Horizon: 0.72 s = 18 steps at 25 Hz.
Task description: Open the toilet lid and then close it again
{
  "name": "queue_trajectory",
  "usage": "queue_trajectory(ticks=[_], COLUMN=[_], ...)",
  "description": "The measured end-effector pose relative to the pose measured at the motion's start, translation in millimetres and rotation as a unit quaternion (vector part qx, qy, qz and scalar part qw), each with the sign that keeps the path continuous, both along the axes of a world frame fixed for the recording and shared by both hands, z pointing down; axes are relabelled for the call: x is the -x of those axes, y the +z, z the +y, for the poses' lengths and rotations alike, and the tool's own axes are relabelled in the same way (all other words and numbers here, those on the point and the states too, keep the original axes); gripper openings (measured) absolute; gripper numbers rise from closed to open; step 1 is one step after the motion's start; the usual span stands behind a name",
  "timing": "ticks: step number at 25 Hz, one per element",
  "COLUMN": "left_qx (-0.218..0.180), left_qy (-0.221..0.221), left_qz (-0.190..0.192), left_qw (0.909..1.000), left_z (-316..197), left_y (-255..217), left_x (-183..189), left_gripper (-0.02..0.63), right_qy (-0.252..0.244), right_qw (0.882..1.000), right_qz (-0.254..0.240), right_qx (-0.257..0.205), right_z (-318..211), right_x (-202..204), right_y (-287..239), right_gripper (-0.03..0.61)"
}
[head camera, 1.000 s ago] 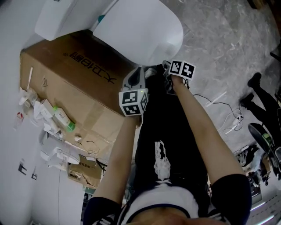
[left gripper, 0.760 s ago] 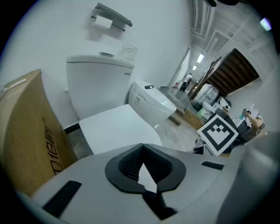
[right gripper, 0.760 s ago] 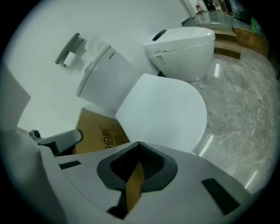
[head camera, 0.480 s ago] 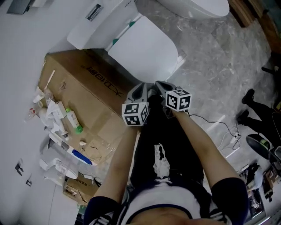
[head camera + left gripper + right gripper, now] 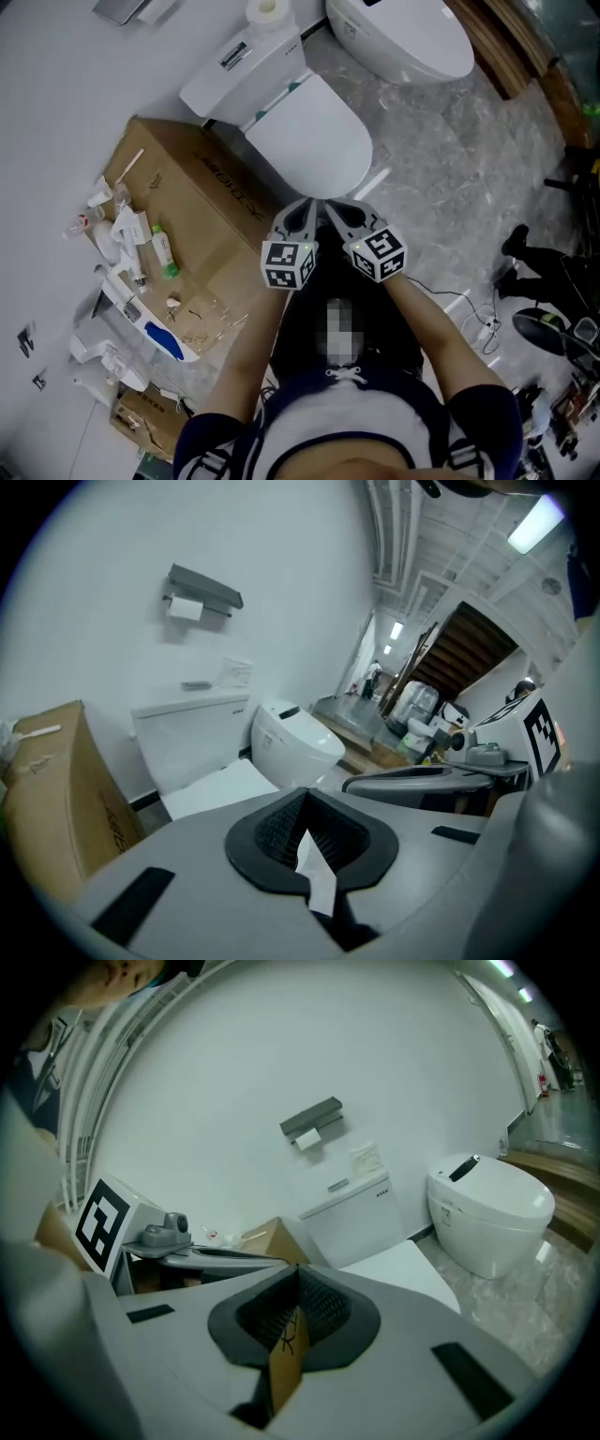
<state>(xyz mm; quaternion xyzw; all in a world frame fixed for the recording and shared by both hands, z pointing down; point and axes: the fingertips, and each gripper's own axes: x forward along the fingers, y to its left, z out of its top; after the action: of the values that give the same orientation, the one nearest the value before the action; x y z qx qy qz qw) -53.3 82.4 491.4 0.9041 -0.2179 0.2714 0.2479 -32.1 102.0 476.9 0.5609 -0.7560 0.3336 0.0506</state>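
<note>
— From the left?
— Cardboard box [image 5: 187,206], left gripper [image 5: 302,211] and right gripper [image 5: 339,214] side by side, both clamped shut, holding nothing.
— Toilet lid [image 5: 305,141]?
— Down flat, just ahead and below, long axis running away toward tank [image 5: 242,66]; equally near both.

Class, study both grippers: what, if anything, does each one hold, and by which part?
Nothing is held. The left gripper and the right gripper each have their jaws together with nothing between them, apart from the closed toilet lid.
</note>
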Motion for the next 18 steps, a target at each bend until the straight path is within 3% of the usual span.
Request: queue_trajectory(ticks=[7, 12, 15, 18], left_qx=[-0.037, -0.043, -0.072, -0.074], left_qy=[0.011, 0.034, 0.027, 0.022], left_qz=[0.016, 0.076, 0.063, 0.074], left_qw=[0.9991, 0.9956, 0.995, 0.9943], left_z=[7.5, 17.5, 16.3, 17.7], left_y=[-44.1, -89.0, -102.1, -115.6], left_x=[1.4, -1.7, 3.4, 9.1], left_gripper=[0.005, 0.005, 0.005, 0.005], right_qy=[-0.019, -0.033, -0.043, -0.057], right_qw=[1.0, 0.999, 0.998, 0.997], right_qz=[0.01, -0.003, -0.001, -0.002], right_qx=[-0.019, -0.033, -0.048, -0.059], right_z=[8.4, 14.3, 15.6, 15.1], right_x=[0.7, 3.4, 6.7, 12.6], right_y=[-38.6, -59.6, -71.6, -84.3], right_gripper=[0.008, 0.008, 0.008, 0.008])
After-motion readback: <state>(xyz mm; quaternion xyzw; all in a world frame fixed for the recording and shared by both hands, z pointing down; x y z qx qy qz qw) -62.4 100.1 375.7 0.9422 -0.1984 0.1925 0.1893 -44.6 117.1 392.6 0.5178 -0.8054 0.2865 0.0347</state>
